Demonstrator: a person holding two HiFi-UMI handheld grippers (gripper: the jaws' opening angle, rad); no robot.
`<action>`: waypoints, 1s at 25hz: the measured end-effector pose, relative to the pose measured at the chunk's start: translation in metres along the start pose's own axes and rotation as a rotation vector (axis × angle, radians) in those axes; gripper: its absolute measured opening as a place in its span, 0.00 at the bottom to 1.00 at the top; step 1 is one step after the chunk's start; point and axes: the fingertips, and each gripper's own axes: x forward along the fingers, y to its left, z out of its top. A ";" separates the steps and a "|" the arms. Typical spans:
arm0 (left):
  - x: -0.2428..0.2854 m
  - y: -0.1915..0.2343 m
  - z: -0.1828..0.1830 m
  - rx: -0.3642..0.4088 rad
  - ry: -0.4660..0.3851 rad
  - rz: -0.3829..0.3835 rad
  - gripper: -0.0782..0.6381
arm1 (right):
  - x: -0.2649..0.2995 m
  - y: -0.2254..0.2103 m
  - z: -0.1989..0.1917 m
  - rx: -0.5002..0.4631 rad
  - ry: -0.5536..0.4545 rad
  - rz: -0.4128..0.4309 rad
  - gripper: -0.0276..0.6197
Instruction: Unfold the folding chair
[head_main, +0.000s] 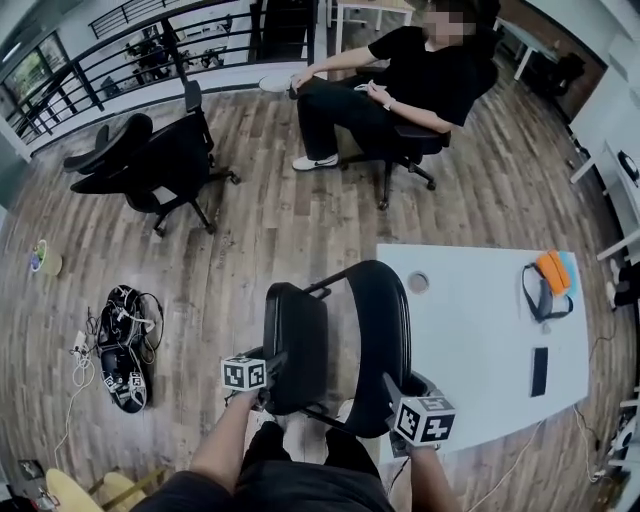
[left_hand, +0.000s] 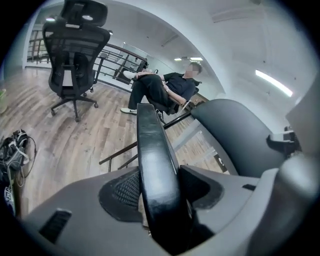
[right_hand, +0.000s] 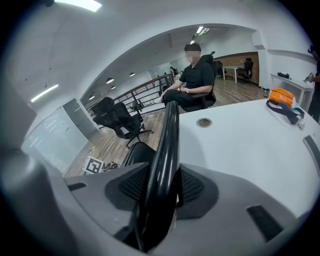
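Note:
The black folding chair (head_main: 335, 345) stands partly spread in front of me in the head view, its two padded panels apart in a V. My left gripper (head_main: 262, 378) is shut on the near edge of the left panel (head_main: 295, 345). In the left gripper view that panel's edge (left_hand: 155, 160) runs up between the pads of the left gripper (left_hand: 159, 192). My right gripper (head_main: 405, 405) is shut on the lower rim of the right panel (head_main: 380, 340). In the right gripper view this thin glossy rim (right_hand: 167, 145) is pinched by the right gripper (right_hand: 159, 187).
A white table (head_main: 480, 340) stands close on the right, with an orange-and-blue item (head_main: 553, 272) and a flat black object (head_main: 540, 371) on it. A person (head_main: 400, 80) sits on an office chair ahead. Black office chairs (head_main: 150, 160) and a cable heap (head_main: 125, 345) are at the left.

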 end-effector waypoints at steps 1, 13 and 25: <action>-0.003 0.006 -0.001 -0.008 -0.012 -0.033 0.43 | 0.001 0.005 0.001 0.011 -0.002 0.001 0.29; -0.037 0.130 0.001 -0.118 -0.088 -0.078 0.44 | 0.040 0.038 -0.012 0.052 0.016 -0.103 0.28; -0.049 0.240 -0.020 -0.232 -0.088 -0.149 0.46 | 0.080 0.083 -0.024 0.089 0.001 -0.016 0.26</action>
